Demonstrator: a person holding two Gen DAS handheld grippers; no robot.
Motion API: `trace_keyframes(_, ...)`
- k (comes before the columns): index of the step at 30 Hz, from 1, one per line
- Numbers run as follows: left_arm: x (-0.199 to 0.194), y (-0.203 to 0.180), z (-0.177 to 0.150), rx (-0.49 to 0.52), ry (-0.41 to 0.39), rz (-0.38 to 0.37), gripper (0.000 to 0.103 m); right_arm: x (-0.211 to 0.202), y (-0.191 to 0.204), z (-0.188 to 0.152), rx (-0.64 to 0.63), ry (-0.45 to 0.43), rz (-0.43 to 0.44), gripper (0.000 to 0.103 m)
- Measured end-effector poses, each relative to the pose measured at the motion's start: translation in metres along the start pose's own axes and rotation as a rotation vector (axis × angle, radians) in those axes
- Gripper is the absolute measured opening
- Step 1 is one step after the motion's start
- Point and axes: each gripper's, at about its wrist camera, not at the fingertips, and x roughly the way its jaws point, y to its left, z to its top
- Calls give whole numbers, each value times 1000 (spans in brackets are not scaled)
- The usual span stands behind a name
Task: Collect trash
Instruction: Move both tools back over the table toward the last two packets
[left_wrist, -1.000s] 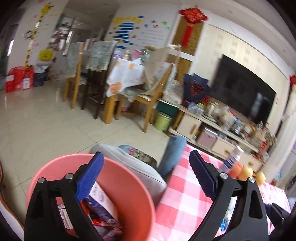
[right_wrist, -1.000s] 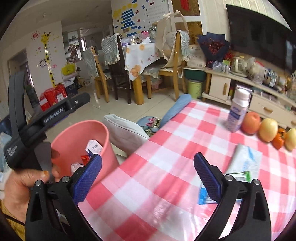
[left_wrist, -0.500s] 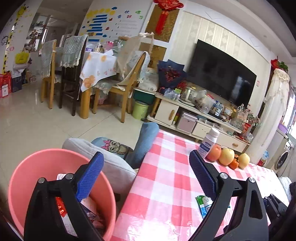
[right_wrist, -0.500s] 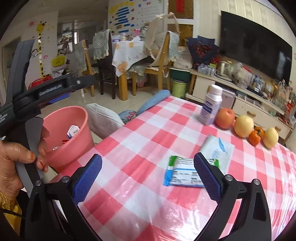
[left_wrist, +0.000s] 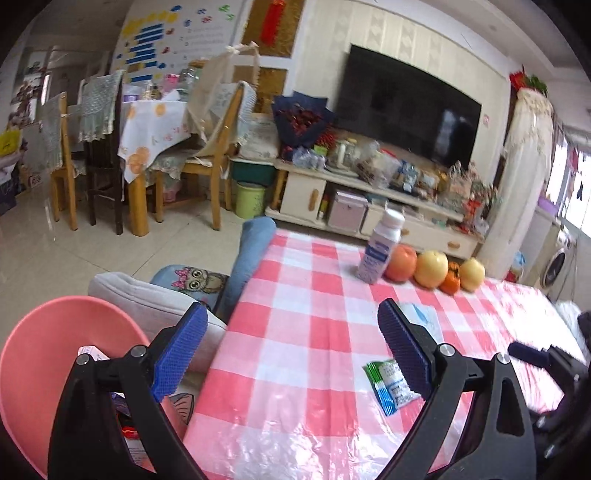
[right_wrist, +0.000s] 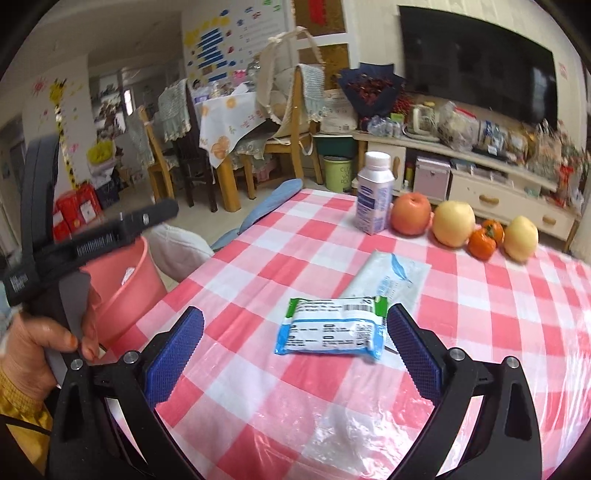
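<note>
Hovering above checkered tabletop (right_wrist: 461, 332), right tool (right_wrist: 295, 349) spread wide, holding nothing; green-blue wrapper (right_wrist: 332, 325) lies flat between its pads, overlapping white packet (right_wrist: 391, 277). Left tool (left_wrist: 290, 349) likewise wide, empty, over tabletop's left edge. Pink bin (left_wrist: 55, 350) just beside that edge, trash inside.

The left gripper (left_wrist: 291, 350) is open over the checked table (left_wrist: 295, 295) edge. A pink bin (left_wrist: 40, 354) stands left; a green-blue wrapper (left_wrist: 388, 384) lies right.
</note>
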Motion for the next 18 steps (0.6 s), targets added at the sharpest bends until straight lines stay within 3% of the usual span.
trace_keyframes(5,11,-17,-5,26,65,-67,94,-10,-22,2,32,-17,-29,98)
trace_keyframes(12,25,-53,-17,151,147,-177,94,-15,-61,6,66,6,-100,98)
trace_keyframes(18,36,-78,-28,238,197,-246,94,-27,-93,12,124,-24,-109,98)
